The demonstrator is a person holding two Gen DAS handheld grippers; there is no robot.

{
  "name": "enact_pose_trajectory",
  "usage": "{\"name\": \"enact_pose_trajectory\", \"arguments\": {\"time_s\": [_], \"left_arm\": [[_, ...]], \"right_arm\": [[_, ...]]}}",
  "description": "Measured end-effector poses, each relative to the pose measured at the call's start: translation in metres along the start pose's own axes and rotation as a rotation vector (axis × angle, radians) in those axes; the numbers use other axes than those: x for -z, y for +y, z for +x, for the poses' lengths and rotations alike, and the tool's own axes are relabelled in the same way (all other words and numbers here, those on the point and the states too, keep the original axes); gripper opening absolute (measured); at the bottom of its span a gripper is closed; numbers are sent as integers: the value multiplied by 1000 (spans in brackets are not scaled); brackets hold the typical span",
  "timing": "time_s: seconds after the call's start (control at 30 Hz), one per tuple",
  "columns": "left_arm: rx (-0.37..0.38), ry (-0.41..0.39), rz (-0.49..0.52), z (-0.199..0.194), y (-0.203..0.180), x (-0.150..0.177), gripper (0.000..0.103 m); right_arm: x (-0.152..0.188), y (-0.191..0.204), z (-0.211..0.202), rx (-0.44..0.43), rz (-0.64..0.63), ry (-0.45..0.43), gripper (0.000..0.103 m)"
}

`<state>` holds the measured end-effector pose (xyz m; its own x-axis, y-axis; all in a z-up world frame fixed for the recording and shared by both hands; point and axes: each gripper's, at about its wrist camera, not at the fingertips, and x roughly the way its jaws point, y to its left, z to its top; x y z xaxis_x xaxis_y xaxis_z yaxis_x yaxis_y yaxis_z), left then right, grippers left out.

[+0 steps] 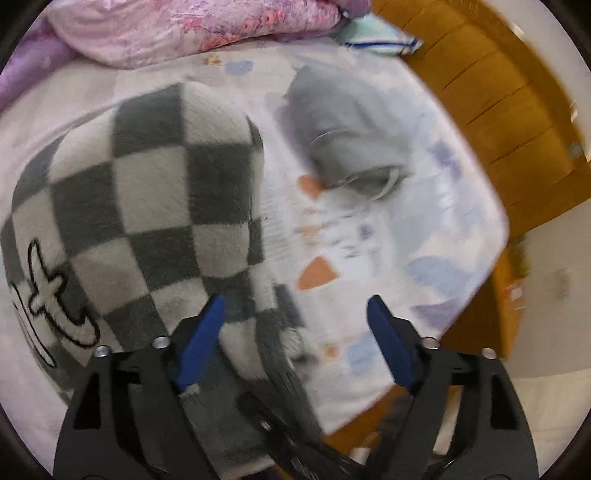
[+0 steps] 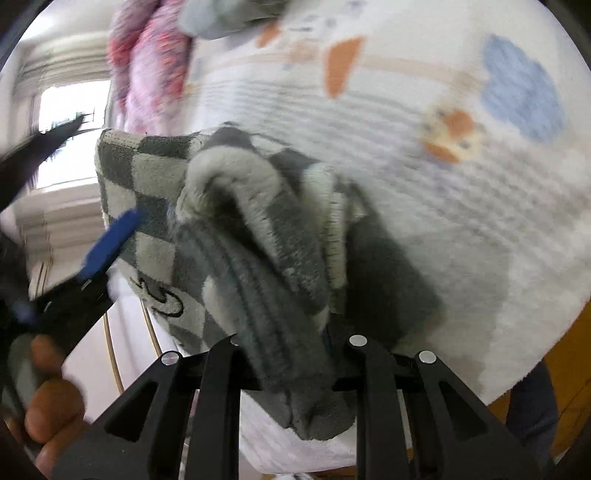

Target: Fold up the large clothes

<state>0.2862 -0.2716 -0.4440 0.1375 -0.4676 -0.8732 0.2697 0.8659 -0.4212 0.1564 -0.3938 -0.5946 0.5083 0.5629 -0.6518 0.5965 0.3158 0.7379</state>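
A grey-and-white checkered fleece garment (image 1: 155, 206) with a black outline print lies on the bed. My left gripper (image 1: 295, 317) is open just above its near edge, blue pads apart, with the ribbed hem between them but not pinched. In the right wrist view the same garment (image 2: 236, 229) hangs bunched, and my right gripper (image 2: 291, 343) is shut on its grey ribbed hem (image 2: 280, 317), which hides the fingertips. The left gripper's blue pad (image 2: 110, 243) and the hand holding it show at the left of that view.
The bed has a white sheet (image 1: 388, 258) with orange and blue shapes. A folded grey garment (image 1: 343, 147) lies further back. A pink floral quilt (image 1: 192, 29) sits at the head. The bed's right edge meets an orange wooden floor (image 1: 517, 129).
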Motion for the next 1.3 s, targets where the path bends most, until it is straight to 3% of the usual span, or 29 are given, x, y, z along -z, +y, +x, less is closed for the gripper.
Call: {"name": "enact_pose_trajectory", "arguments": {"time_s": [0.1, 0.3, 0.43, 0.5, 0.6, 0.7, 0.83, 1.03, 1.1, 1.23, 1.3], "left_arm": [[6, -45, -98, -23, 27, 1, 82], [-263, -153, -235, -77, 135, 16, 82], [-357, -124, -308, -75, 192, 12, 81], [-342, -69, -306, -61, 207, 5, 80], [-371, -53, -244, -48, 204, -3, 80], [-305, 8, -313, -30, 217, -7, 80], [-316, -6, -257, -45, 209, -12, 80], [-212, -81, -274, -87, 195, -10, 79], [-184, -100, -232, -92, 183, -19, 79], [-146, -63, -182, -79, 174, -36, 76], [-168, -52, -172, -71, 176, -42, 76]], "right_arm": [[-3, -9, 4, 14, 36, 20, 17], [-10, -22, 6, 17, 111, 59, 18], [-17, -9, 5, 77, 24, 89, 25], [-21, 4, -5, 141, -42, 99, 30], [-26, 30, -25, 259, -192, 114, 32], [-34, 61, -49, 338, -340, 72, 32], [-34, 118, -58, 309, -516, 15, 30], [-29, 211, -9, 245, -761, -49, 26], [-30, 235, 14, 259, -820, -57, 22], [-32, 253, 44, 292, -853, -37, 14], [-36, 261, 60, 328, -883, -15, 12]]}}
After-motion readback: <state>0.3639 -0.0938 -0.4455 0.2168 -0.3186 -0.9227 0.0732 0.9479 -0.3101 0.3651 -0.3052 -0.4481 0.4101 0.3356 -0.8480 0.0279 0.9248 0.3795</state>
